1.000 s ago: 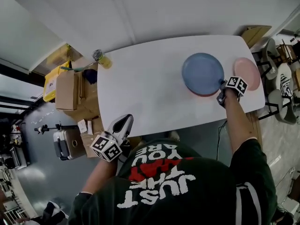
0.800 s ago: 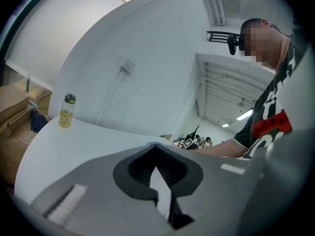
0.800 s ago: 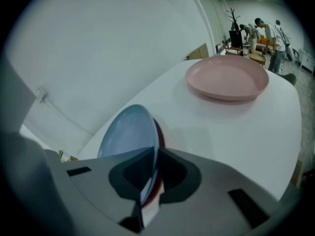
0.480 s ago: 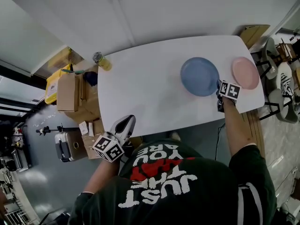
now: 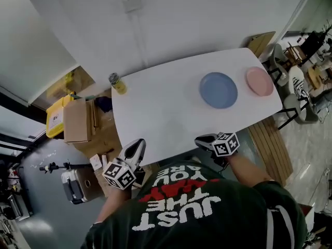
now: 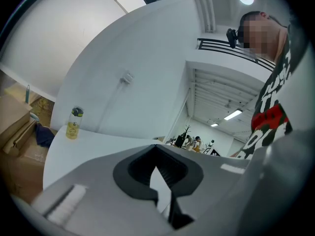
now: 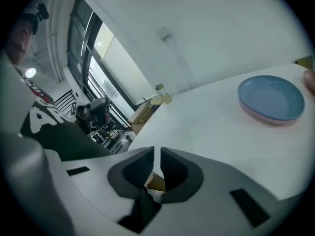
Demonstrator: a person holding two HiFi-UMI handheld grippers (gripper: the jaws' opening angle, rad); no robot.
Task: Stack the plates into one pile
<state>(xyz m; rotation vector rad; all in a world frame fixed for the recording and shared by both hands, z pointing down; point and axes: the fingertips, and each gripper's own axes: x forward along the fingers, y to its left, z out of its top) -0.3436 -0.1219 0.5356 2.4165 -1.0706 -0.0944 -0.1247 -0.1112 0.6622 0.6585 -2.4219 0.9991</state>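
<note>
A blue plate [image 5: 218, 90] lies on the white table [image 5: 166, 113], right of the middle. In the right gripper view this blue plate [image 7: 270, 98] rests on a pink plate whose rim shows beneath it. Another pink plate [image 5: 259, 81] lies alone further right, near the table's end. My right gripper [image 5: 203, 139] hangs at the table's near edge, well short of the plates. Its jaws are closing to a narrow gap with nothing between them [image 7: 157, 154]. My left gripper [image 5: 136, 148] is off the near left corner, with only a thin gap between its jaws and nothing in it [image 6: 158, 168].
A yellow bottle [image 5: 118, 83] stands at the table's far left corner. Cardboard boxes [image 5: 78, 119] and a yellow bin [image 5: 56, 115] sit on the floor to the left. Chairs [image 5: 295, 87] stand beyond the right end. A white wall runs behind the table.
My right gripper has let go at the blue plate's edge and drawn back to the table's near edge. The left gripper has hardly moved.
</note>
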